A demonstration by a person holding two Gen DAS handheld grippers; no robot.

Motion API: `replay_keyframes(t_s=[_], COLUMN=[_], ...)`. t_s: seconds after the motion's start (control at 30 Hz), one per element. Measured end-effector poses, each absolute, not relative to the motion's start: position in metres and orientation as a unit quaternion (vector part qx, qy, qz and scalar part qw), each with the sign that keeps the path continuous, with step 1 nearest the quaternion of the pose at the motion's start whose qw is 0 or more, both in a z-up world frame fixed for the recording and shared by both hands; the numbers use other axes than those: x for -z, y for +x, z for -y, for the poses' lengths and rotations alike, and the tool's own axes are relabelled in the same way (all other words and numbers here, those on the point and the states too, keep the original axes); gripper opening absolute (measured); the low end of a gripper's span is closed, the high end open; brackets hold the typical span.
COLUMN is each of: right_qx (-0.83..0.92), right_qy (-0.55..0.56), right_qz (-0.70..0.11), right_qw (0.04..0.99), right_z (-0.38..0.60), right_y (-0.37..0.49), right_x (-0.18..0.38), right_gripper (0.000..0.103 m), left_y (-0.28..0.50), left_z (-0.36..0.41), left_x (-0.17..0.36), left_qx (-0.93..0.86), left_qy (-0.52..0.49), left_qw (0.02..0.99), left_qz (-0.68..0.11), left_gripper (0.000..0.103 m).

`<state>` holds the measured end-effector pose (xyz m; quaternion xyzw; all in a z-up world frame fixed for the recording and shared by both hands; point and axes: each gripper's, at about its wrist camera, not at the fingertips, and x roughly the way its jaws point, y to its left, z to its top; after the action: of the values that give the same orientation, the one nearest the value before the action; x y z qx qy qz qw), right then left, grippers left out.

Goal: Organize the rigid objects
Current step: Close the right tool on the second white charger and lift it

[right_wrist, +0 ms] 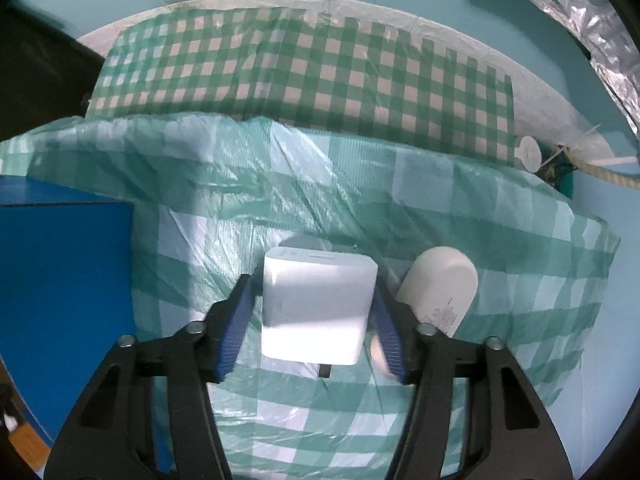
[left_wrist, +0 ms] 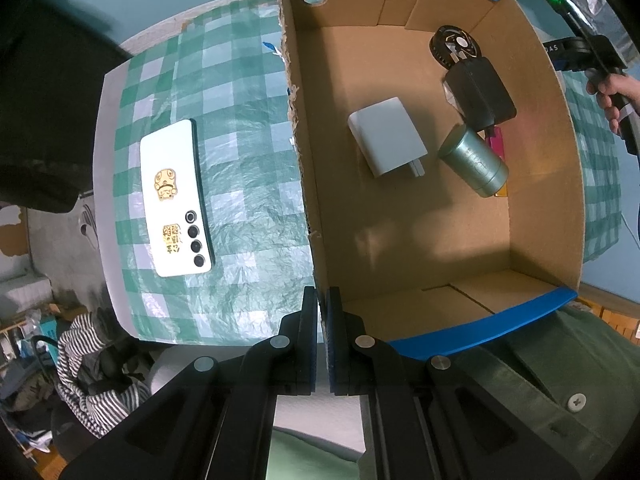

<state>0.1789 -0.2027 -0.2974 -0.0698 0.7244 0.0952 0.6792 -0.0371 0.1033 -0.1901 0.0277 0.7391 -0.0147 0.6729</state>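
Right wrist view: right gripper spread astride white charger, pads seemingly not pressing | step: pickup | next: pinch, lift toward cardboard box | left gripper pressed together, empty.

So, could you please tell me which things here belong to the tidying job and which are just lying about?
Part of the job:
- cardboard box
- white charger between the right gripper fingers
- phone
- white rounded case
- already boxed: white adapter, green tin, black adapter

Just lying about:
- checked tablecloth
- striped cloth
- silver foil
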Motion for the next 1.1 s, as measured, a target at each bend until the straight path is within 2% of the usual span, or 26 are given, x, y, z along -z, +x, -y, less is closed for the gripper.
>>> replay_keyframes(t_s=[0.13, 0.67, 1.1], right_qx=[-0.09, -0.123, -0.156], right_qy=[-0.075, -0.098, -0.089], right_qz=[-0.722, -0.711, -0.694], right_qw=[0.682, 0.685, 0.698], right_z=[0.201, 0.183, 0.172], right_y=[0.178, 0.153, 0.123], right_x=[0.297, 0.275, 0.232], right_gripper=[0.05, 0.05, 0.05], left_y=[-0.036, -0.035, -0.034], left_z=[-0.103, -0.103, -0.103], left_x=[0.191, 0.192, 0.193], left_qx=[0.015, 0.016, 0.016], left_qy=[0.03, 0.031, 0.033], left_qw=[0.672, 0.673, 0.673], left_qz=[-0.74, -0.739, -0.738], left_gripper=[0.004, 0.004, 0.004])
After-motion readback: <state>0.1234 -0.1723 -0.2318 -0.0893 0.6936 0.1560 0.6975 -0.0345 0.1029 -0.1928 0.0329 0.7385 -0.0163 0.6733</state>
